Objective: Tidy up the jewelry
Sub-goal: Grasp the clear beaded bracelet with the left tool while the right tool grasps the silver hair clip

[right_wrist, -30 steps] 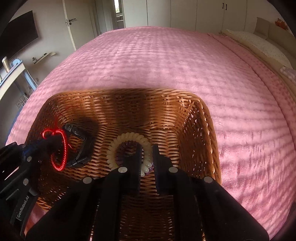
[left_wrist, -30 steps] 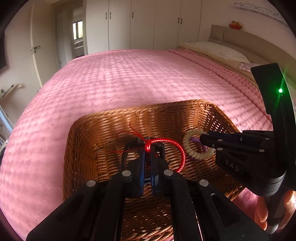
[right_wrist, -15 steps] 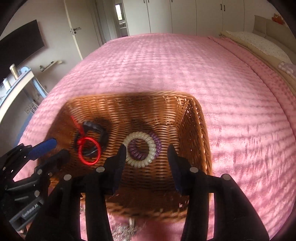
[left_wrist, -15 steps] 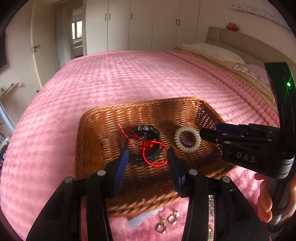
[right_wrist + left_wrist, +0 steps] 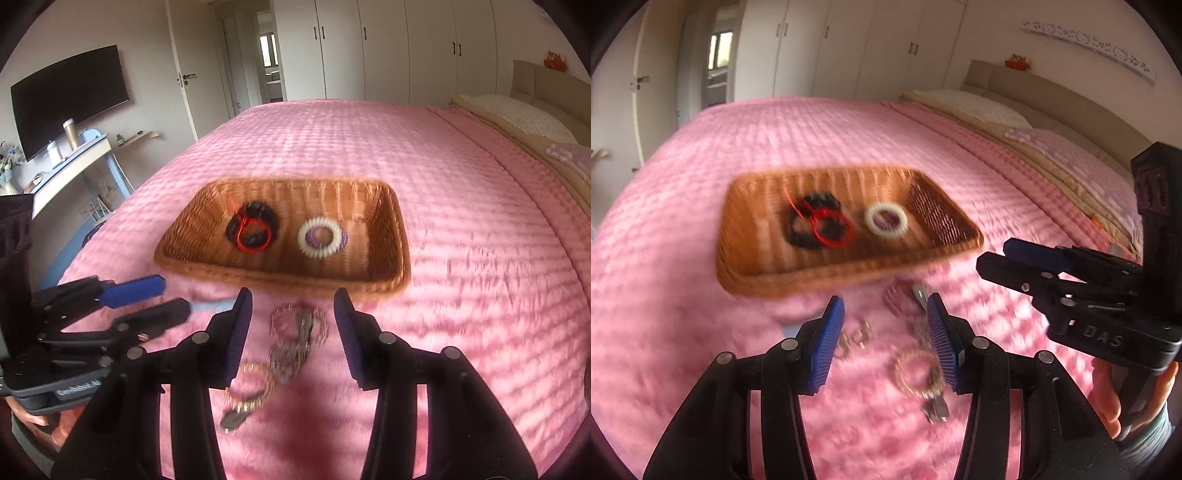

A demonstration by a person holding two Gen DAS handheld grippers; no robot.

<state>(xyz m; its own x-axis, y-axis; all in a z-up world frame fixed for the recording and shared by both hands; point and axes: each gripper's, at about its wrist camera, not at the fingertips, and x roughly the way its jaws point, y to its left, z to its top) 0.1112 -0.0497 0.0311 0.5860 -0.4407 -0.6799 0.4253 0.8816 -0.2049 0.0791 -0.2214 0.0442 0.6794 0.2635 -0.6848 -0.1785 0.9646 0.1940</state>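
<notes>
A wicker basket (image 5: pixel 768 273) (image 5: pixel 400 254) sits on the pink bedspread. In it lie a red cord bracelet (image 5: pixel 833 230) (image 5: pixel 253 240) on a black bracelet (image 5: pixel 801 236) (image 5: pixel 271 219), and a white coil band (image 5: pixel 886 220) (image 5: pixel 320 237) over a purple one. My left gripper (image 5: pixel 886 332) is open and empty above loose jewelry in front of the basket: small earrings (image 5: pixel 855 339), a gold bracelet (image 5: pixel 916 373) (image 5: pixel 251 384). My right gripper (image 5: pixel 293 325) is open and empty over silvery pieces (image 5: pixel 299 332). Both views are blurred.
The bed's pillows and headboard (image 5: pixel 1027 96) lie to the right. Wardrobes (image 5: pixel 369 48) stand at the back. A desk (image 5: pixel 70 162) and a wall TV (image 5: pixel 70 96) stand left of the bed. Each gripper shows in the other's view: the right one (image 5: pixel 1034 266), the left one (image 5: pixel 147 299).
Both grippers opened, let go of the red bracelet and the white band in the basket, and drew back and up. Loose jewelry in front of the basket came into view.
</notes>
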